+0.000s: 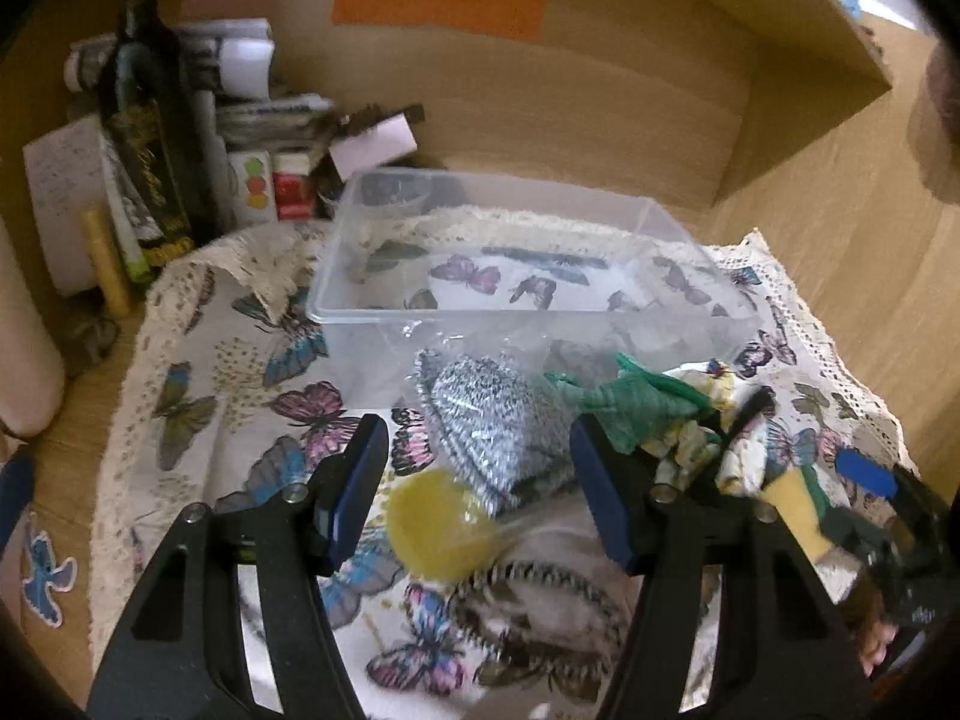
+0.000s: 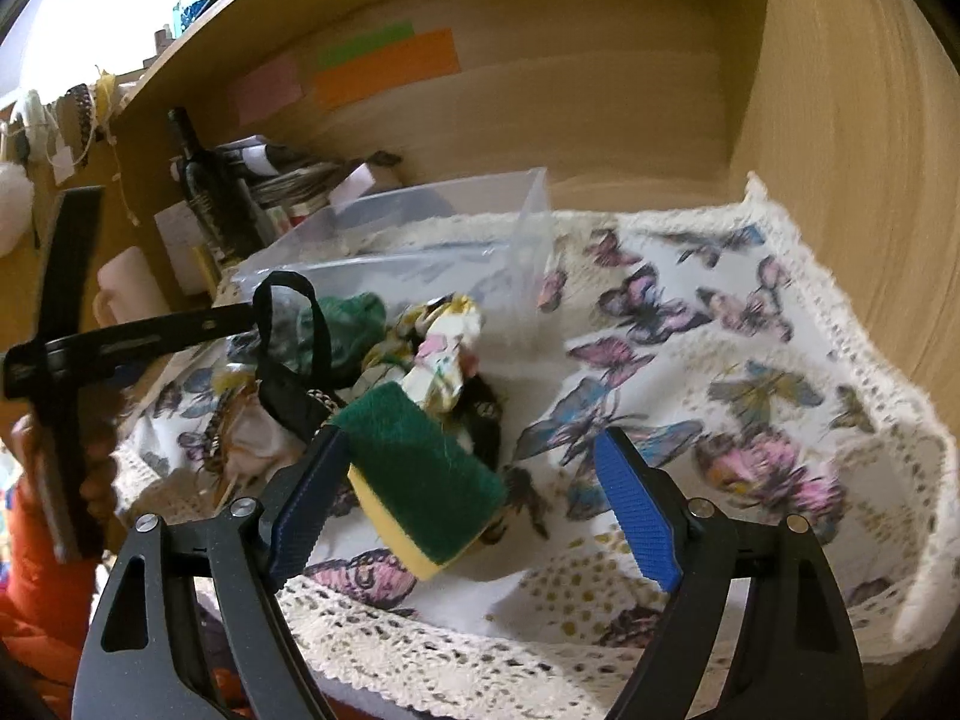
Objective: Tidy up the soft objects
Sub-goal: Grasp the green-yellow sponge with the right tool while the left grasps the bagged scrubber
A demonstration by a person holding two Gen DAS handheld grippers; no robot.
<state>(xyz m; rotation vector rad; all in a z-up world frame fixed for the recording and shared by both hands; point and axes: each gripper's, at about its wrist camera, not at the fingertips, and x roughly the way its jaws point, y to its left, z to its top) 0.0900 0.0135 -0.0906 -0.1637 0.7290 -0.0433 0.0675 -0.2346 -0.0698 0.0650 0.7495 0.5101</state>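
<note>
A clear plastic box [image 1: 336,300] stands on the butterfly cloth [image 1: 240,420]; it also shows in the right wrist view [image 2: 528,222]. In front of it lies a pile: a steel scourer in a bag [image 1: 486,420], a green cloth [image 1: 636,402], a patterned cloth [image 2: 444,348], a black strap [image 2: 288,360] and a yellow round piece [image 1: 432,528]. My left gripper [image 1: 480,492] is open above the scourer. My right gripper [image 2: 474,504] is open around a green and yellow sponge [image 2: 420,474], its left finger touching the sponge. The sponge also shows in the left wrist view [image 1: 798,510].
A dark bottle [image 1: 150,168], books and small boxes [image 1: 264,180] stand at the back left. Wooden shelf walls [image 1: 600,96] close the back and right. Coloured sticky notes [image 1: 438,0] hang on the back wall. My left gripper body shows in the right wrist view [image 2: 66,360].
</note>
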